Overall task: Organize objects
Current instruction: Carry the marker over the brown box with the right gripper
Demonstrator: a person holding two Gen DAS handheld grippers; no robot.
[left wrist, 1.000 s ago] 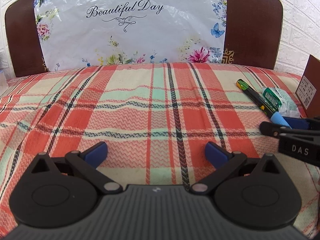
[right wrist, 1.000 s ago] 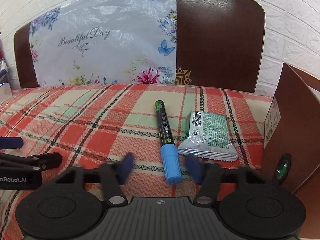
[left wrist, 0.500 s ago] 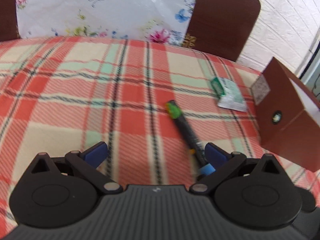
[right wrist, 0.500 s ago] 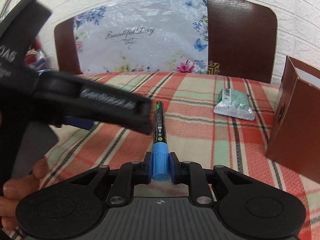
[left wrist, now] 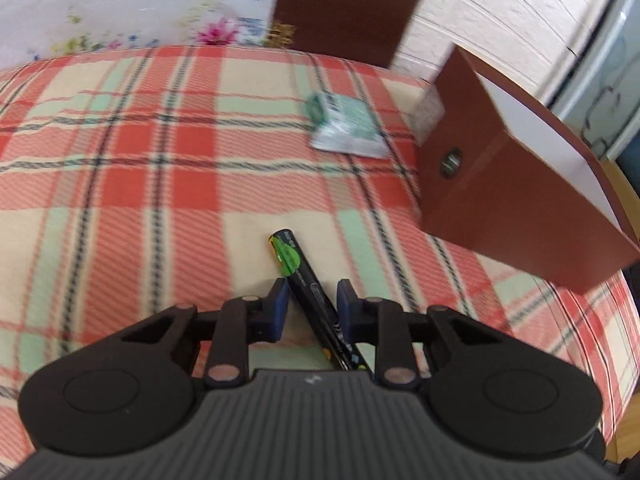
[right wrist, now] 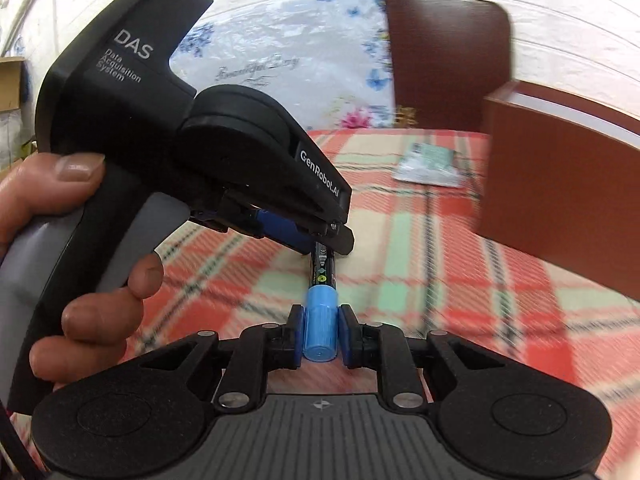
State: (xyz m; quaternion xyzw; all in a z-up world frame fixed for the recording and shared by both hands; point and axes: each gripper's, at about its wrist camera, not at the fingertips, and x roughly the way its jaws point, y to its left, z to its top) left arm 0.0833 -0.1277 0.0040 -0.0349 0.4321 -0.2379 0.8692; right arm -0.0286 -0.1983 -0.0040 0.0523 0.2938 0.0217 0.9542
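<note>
A black marker (left wrist: pixel 304 276) with a green label and a blue cap (right wrist: pixel 320 320) is held above the plaid blanket (left wrist: pixel 160 160). My right gripper (right wrist: pixel 320 332) is shut on the blue cap. My left gripper (left wrist: pixel 312 306) is closing on the black barrel, which runs slantwise between its blue pads and touches both. In the right wrist view the left gripper (right wrist: pixel 320 240) comes in from the left, held by a person's hand (right wrist: pixel 60 184), and covers the far half of the marker.
A green and silver packet (left wrist: pixel 346 128) lies on the blanket further back. An open brown box (left wrist: pixel 500 200) stands at the right, close to the blanket's edge. A brown headboard (left wrist: pixel 352 4) with a floral plastic sheet (left wrist: pixel 140 4) rises behind.
The right gripper closed on the marker's cap and lifted it. The left gripper swung right over the marker and its wide jaws came in around the barrel.
</note>
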